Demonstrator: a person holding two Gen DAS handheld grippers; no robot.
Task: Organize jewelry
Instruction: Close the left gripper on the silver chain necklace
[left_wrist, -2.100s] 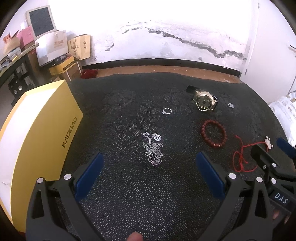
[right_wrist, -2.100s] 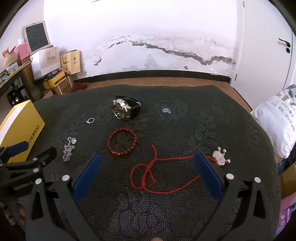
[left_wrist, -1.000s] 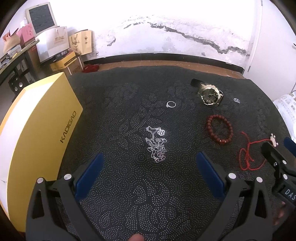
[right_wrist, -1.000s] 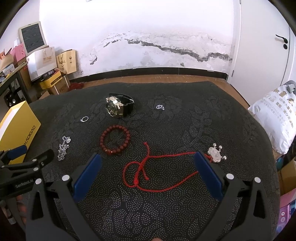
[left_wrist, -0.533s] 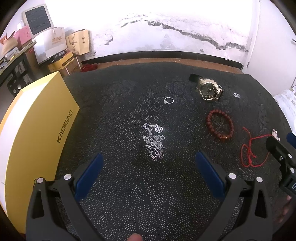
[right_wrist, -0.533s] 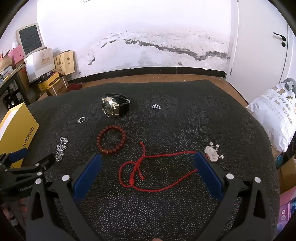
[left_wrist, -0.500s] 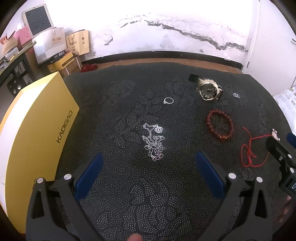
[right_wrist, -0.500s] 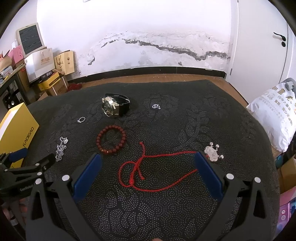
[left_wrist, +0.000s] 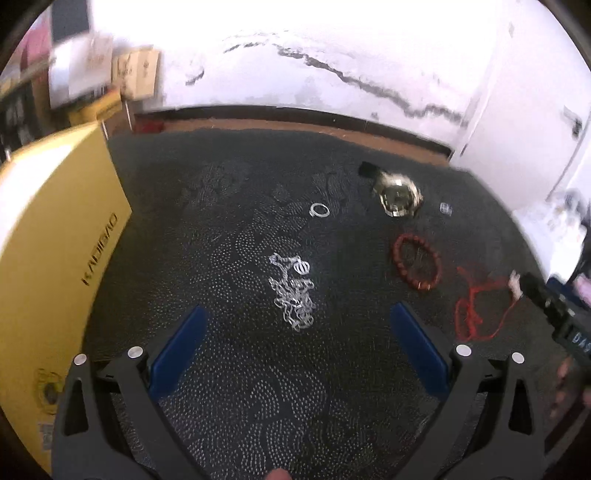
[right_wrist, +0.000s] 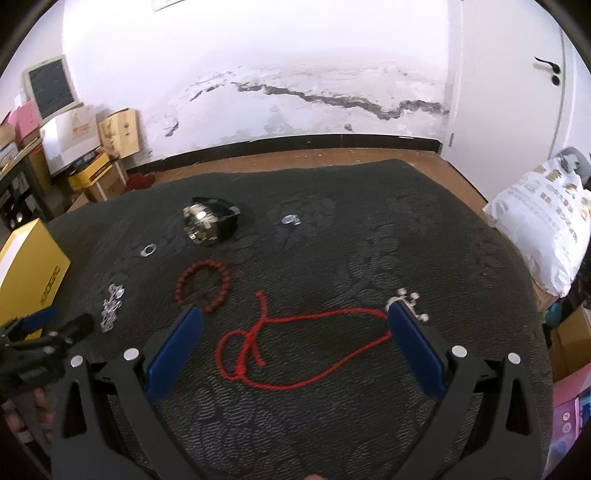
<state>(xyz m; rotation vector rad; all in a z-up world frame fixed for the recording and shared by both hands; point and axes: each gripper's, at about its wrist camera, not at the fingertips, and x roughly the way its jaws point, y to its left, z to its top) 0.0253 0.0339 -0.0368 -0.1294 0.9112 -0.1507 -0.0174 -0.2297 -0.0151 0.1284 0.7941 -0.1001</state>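
Observation:
Jewelry lies spread on a dark patterned cloth (left_wrist: 229, 387). A silver chain necklace (left_wrist: 293, 295) lies just ahead of my open, empty left gripper (left_wrist: 297, 347). A silver ring (left_wrist: 319, 210), a gold watch (left_wrist: 397, 192), a small ring (left_wrist: 446, 208) and a red bead bracelet (left_wrist: 417, 262) lie farther off. My right gripper (right_wrist: 291, 339) is open and empty above the red cord necklace (right_wrist: 295, 350), whose silver pendant (right_wrist: 406, 299) lies by the right finger. The right wrist view also shows the bracelet (right_wrist: 203, 282), watch (right_wrist: 207, 219) and chain (right_wrist: 112, 306).
A yellow box (left_wrist: 48, 258) stands on the cloth's left side, also seen in the right wrist view (right_wrist: 27, 269). A white sack (right_wrist: 543, 229) lies off the right edge. Cartons (right_wrist: 92, 147) stand by the back wall.
Both grippers have moved slightly forward and down toward the cloth. The left view has turned a little and is blurred. Both grippers stay open and the jewelry has not moved.

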